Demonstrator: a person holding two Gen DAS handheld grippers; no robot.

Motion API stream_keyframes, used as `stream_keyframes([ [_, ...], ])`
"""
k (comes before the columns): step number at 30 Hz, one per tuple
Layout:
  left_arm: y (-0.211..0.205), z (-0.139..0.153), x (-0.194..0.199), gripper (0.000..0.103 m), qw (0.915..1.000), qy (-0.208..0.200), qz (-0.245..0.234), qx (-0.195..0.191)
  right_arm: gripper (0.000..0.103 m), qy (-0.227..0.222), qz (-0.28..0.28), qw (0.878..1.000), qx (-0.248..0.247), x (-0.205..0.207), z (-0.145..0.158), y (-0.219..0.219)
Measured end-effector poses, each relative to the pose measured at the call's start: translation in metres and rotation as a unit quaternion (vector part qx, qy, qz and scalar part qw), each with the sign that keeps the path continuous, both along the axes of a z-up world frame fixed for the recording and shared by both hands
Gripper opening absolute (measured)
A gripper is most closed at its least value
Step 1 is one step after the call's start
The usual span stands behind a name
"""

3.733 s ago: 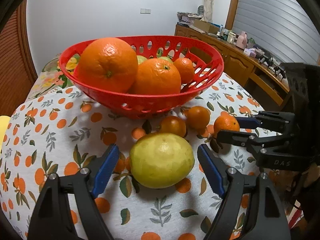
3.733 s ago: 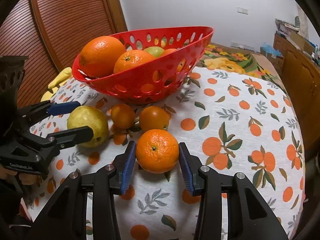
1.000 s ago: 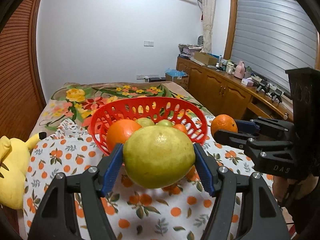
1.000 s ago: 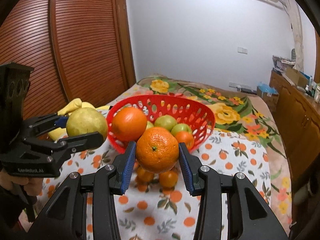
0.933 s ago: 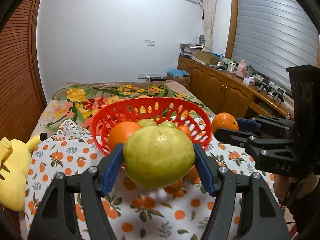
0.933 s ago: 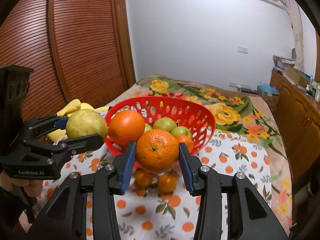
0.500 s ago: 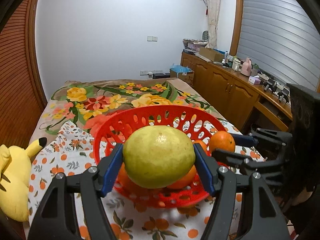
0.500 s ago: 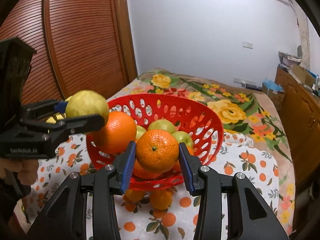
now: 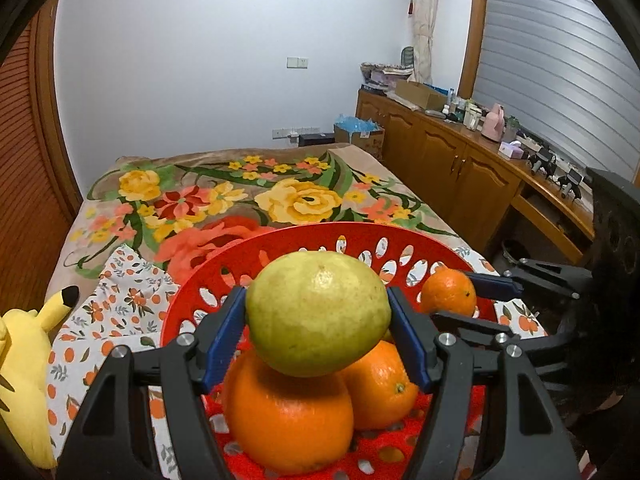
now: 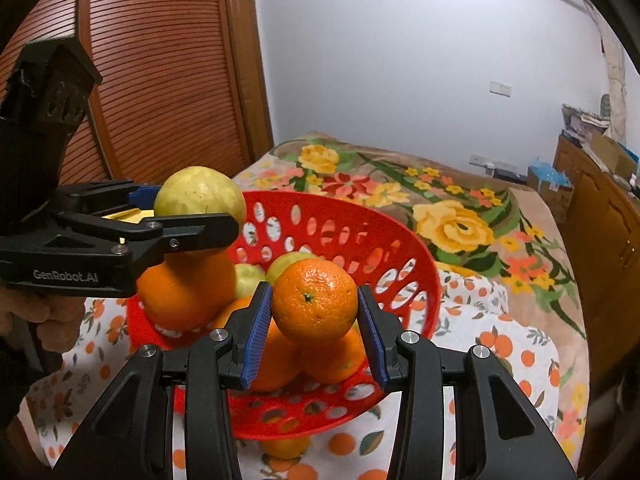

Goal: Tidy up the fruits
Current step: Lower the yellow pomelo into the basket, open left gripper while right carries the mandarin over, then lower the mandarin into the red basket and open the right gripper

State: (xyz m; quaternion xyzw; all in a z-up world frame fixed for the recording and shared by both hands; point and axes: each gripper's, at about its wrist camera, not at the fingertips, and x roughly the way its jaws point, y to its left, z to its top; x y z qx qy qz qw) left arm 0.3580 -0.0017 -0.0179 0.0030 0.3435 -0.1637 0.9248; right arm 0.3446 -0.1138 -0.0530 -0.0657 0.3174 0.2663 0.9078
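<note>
My left gripper [image 9: 318, 330] is shut on a large yellow-green citrus fruit [image 9: 318, 312] and holds it over the red perforated basket [image 9: 192, 280], just above two big oranges [image 9: 288, 416] in it. My right gripper [image 10: 316, 328] is shut on a small orange [image 10: 315, 305] and holds it over the near side of the basket [image 10: 400, 252]. The basket holds oranges and green fruits [image 10: 290, 261]. The left gripper with its citrus fruit [image 10: 200, 194] also shows in the right wrist view, and the right gripper's orange [image 9: 448, 294] shows in the left wrist view.
The basket stands on an orange-print cloth [image 9: 120, 300] over a floral blanket [image 9: 240, 196]. A small orange [image 10: 285, 446] lies on the cloth under the basket's near edge. A yellow plush toy [image 9: 24, 360] lies at the left. Wooden cabinets [image 9: 460, 164] run along the right wall.
Both grippers have moved forward and over the basket with their fruits, from in front of it to above the fruit inside. Both stay shut.
</note>
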Motion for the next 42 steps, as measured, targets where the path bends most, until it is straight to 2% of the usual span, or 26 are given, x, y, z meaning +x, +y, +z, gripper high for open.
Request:
stream_keyframes([
  [16,-0.006,-0.013,0.005,0.069,1.0000,0.006,0.003,-0.006,0.043,0.006,-0.011,1.000,-0.001,0.013,-0.008,-0.006],
  [22,-0.004,-0.010,0.001,0.069,0.9999,-0.010,0.010,-0.008,0.043,0.001,-0.015,1.000,0.000,0.014,-0.007,-0.007],
  [32,0.015,-0.001,-0.031,0.074,0.9981,-0.050,0.035,-0.007,0.043,0.001,-0.016,1.000,-0.003,0.020,-0.006,-0.003],
  [42,0.030,-0.003,-0.052,0.075,0.9971,-0.056,0.052,-0.007,0.043,0.009,-0.014,1.000,-0.009,0.041,-0.002,0.011],
])
